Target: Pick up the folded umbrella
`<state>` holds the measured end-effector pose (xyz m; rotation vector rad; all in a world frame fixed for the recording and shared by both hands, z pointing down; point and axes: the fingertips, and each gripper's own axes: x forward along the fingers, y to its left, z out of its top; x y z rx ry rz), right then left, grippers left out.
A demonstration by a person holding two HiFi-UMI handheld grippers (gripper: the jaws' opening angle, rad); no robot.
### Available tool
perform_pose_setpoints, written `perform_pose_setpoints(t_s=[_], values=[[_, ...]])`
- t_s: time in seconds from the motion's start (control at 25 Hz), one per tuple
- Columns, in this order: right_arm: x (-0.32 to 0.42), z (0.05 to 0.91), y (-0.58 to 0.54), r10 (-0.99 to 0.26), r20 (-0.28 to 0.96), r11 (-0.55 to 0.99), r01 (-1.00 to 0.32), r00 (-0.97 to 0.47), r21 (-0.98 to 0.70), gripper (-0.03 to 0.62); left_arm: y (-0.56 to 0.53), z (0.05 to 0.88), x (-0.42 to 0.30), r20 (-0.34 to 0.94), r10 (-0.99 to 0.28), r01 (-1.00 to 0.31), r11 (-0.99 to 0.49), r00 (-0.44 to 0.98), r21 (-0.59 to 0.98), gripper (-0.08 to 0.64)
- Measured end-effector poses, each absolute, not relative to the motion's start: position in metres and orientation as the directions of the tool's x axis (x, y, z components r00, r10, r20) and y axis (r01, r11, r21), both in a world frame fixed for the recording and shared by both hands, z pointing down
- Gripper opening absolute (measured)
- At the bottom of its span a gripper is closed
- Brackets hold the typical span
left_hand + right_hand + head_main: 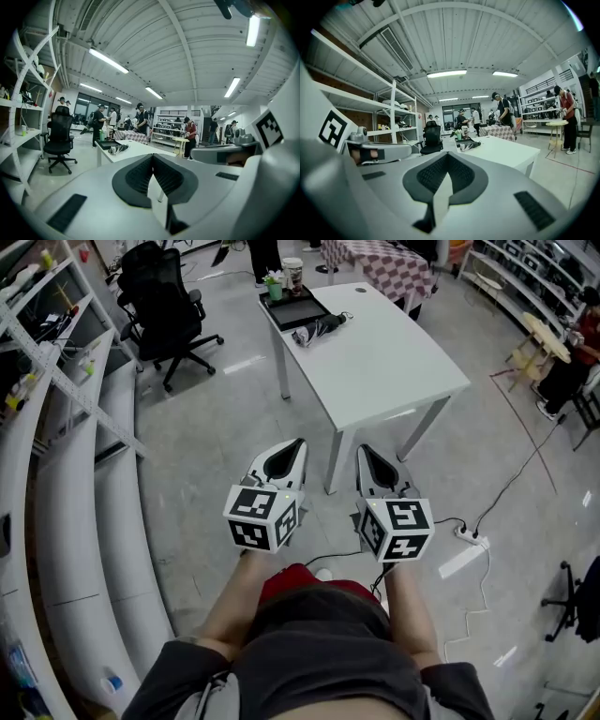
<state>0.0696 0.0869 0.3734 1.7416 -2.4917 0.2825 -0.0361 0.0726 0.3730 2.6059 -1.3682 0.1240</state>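
Both grippers are held side by side at waist height, well short of the table. Left gripper [296, 446]: jaws clenched, tips meeting, nothing between the pads, as its own view confirms [153, 155]. Right gripper [365, 452]: jaws likewise closed tip to tip and empty in its own view [447, 154]. Neither touches anything. The head view alone shows the person's forearms behind the marker cubes and a power strip [466, 533] on the floor at right with its cable. Ahead stands the white table [384, 362]. The folded umbrella [319, 330] lies near the table's far end, just beside a black tray [295, 307], well apart from both grippers. It appears small in the left gripper view [118, 148] and in the right gripper view [469, 145]. A black office chair [164, 306] stands left of the table, beside white shelving. Only the gripper views show the ribbed ceiling with strip lights and several people standing beyond the table. A checked tablecloth [394, 263] covers a farther table.
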Motion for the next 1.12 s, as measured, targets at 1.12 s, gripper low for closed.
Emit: perform_pose_setpoints(t_s=[1.12], values=[[0.092, 0.382, 0.022, -0.917, 0.198, 0.323, -0.935, -0.347, -0.146, 0.018, 0.000, 0.362, -0.035, 0.163, -0.846, -0.861, -0.503, 0.507, 0.068, 0.014]])
